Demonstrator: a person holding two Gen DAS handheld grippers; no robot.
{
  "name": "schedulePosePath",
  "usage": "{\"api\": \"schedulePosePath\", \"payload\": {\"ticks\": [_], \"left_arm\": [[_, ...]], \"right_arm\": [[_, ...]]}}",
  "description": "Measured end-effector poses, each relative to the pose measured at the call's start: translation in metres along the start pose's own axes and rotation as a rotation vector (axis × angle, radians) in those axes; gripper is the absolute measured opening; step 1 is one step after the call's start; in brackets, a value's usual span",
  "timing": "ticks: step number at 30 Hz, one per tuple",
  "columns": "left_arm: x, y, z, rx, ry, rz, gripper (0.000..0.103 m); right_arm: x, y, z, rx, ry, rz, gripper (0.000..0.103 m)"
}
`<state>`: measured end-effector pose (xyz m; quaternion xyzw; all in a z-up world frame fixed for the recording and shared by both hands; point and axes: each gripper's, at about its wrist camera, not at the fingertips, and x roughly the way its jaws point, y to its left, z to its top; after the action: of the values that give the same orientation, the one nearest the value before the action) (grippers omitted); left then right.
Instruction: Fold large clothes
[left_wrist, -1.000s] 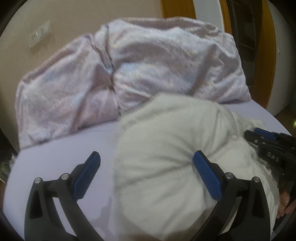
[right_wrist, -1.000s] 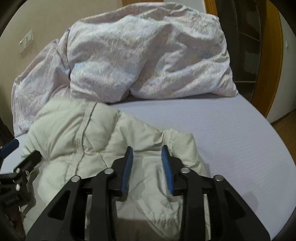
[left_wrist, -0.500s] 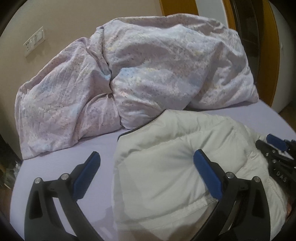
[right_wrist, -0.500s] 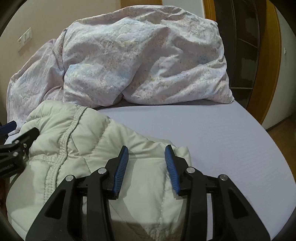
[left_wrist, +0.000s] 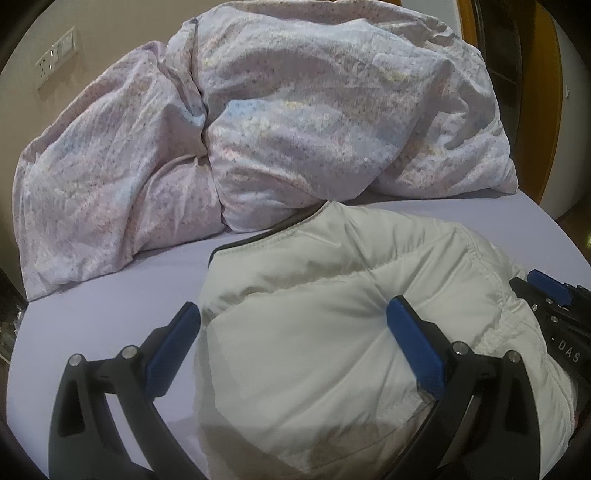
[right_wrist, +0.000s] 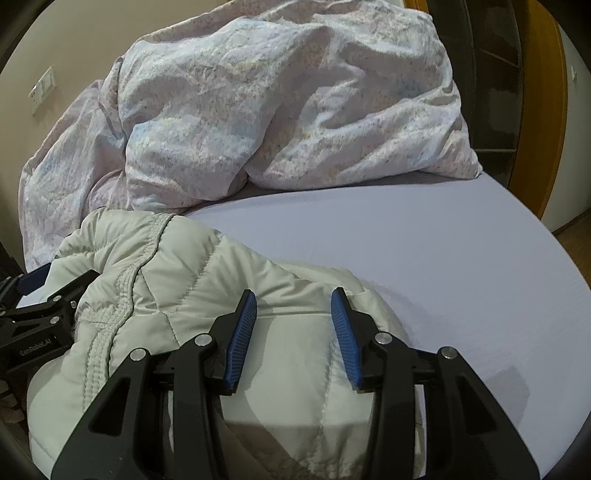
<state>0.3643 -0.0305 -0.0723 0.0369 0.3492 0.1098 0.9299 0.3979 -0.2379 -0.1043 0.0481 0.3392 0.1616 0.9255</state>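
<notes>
A puffy off-white quilted jacket (left_wrist: 332, 332) lies bundled on the lilac bed sheet (left_wrist: 110, 314); it also shows in the right wrist view (right_wrist: 184, 280). My left gripper (left_wrist: 293, 314) is wide open, its fingers straddling the jacket's left part, nothing pinched. My right gripper (right_wrist: 293, 301) is open over the jacket's right end, the fabric bulging between the pads without being clamped. Each gripper shows at the edge of the other's view.
A crumpled floral duvet (left_wrist: 277, 122) is piled at the back of the bed (right_wrist: 277, 110). Bare sheet (right_wrist: 424, 240) lies right of the jacket. A wooden door frame (right_wrist: 539, 110) stands at the right, a wall socket (left_wrist: 55, 59) at the left.
The right gripper's jaws have opened wider over the jacket. The jacket has settled lower onto the sheet and both grippers have drawn back slightly.
</notes>
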Motion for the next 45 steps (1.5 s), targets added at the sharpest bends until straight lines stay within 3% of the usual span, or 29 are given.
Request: {"api": "schedulePosePath", "payload": {"ticks": [5, 20, 23, 30, 45], "left_arm": [[0.004, 0.001, -0.001, -0.008, 0.006, -0.005, 0.101], [0.005, -0.010, -0.002, 0.035, -0.013, 0.074, 0.101], [0.003, -0.012, -0.003, 0.047, -0.020, 0.094, 0.101], [0.002, -0.011, -0.003, 0.047, -0.021, 0.098, 0.101], [0.003, -0.011, -0.002, 0.044, -0.019, 0.097, 0.101]], "right_arm": [[0.004, -0.001, 0.000, 0.005, 0.009, 0.009, 0.044], [0.002, -0.002, 0.002, 0.014, -0.001, 0.016, 0.044], [-0.015, 0.004, 0.001, -0.015, -0.037, 0.001, 0.050], [-0.014, 0.013, -0.005, -0.060, -0.050, -0.059, 0.052], [-0.006, 0.011, -0.008, -0.049, -0.051, -0.055, 0.053]]}}
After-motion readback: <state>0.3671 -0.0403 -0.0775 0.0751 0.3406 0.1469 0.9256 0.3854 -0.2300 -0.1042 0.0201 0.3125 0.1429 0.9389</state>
